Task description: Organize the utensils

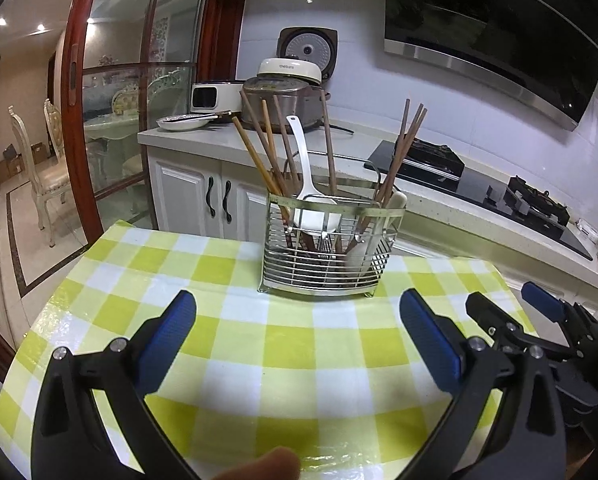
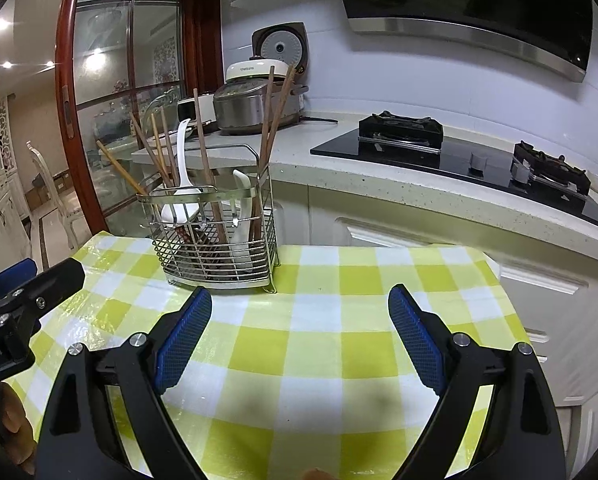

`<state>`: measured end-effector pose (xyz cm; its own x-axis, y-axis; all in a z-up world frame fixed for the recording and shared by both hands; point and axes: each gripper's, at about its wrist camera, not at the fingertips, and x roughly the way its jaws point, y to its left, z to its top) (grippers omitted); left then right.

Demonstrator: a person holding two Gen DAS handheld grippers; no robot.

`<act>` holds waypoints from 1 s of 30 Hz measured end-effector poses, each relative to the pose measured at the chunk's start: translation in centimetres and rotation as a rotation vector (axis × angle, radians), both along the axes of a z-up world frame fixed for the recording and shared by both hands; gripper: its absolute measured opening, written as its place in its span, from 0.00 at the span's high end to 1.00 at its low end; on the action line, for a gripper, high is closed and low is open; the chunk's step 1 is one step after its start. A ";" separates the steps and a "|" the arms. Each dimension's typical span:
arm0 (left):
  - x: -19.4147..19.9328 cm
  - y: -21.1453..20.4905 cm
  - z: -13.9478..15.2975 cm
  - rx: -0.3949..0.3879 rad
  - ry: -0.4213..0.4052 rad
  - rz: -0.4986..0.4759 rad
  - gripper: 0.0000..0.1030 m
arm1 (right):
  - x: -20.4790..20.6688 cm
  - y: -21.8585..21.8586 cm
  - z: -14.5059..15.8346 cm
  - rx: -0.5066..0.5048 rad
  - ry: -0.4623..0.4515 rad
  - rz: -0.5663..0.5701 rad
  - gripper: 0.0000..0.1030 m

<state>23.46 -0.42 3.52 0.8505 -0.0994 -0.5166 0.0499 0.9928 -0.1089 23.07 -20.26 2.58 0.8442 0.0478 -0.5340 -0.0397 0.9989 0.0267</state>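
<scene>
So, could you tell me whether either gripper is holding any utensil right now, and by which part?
Nothing is held. The left gripper and right gripper are both open over the checked tablecloth, short of the wire utensil holder.

**Rack at the far edge, both tools before it**

A wire rack (image 1: 326,246) stands on the tabletop (image 1: 259,344) near its far edge. In it, chopsticks (image 1: 259,152) lean left and right, with a spoon (image 1: 305,184) between them. What lies at the rack's bottom is hard to tell. The left tool (image 1: 297,334) and right tool (image 2: 299,328) sit side by side before the rack, apart from it. Behind, a counter (image 2: 379,168) carries a rice cooker (image 2: 255,100) left of a stove (image 2: 459,152).
</scene>
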 end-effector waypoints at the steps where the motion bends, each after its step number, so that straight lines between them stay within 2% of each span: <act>1: 0.0 0.0 0.0 0.003 -0.001 0.002 0.04 | -0.1 0.1 0.0 0.000 -0.001 0.003 0.18; 13: -0.7 0.8 0.6 0.026 -0.039 0.057 0.04 | -0.5 -0.3 0.8 -0.012 -0.047 -0.014 0.18; 30: -1.2 0.8 1.2 0.023 -0.047 0.056 0.04 | -1.2 -0.5 1.6 -0.001 -0.065 0.001 0.18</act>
